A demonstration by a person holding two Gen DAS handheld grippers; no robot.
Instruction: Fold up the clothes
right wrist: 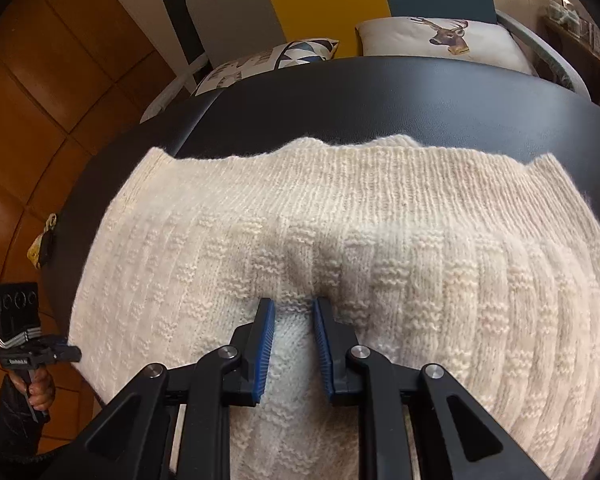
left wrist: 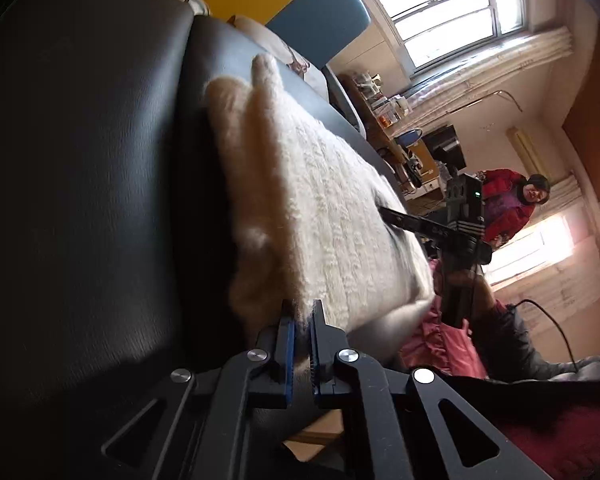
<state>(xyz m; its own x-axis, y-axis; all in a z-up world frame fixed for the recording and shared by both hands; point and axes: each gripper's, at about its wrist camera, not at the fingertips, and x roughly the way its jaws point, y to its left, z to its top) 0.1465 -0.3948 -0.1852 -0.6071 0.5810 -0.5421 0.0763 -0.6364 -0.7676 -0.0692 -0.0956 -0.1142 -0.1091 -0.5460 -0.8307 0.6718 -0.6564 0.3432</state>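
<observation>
A cream knitted sweater lies spread on a black padded bench; it also shows in the left wrist view. My left gripper is shut on the sweater's near edge, fuzzy knit between its blue pads. My right gripper has its blue pads pressed on the sweater's middle, a raised fold of knit pinched between them. The right gripper also shows in the left wrist view, at the sweater's far side. The left gripper shows at the sweater's left corner in the right wrist view.
Two cushions lie behind the bench. A person in a red jacket sits by a cluttered desk. Pink fabric lies below the bench. Wooden floor is on the left.
</observation>
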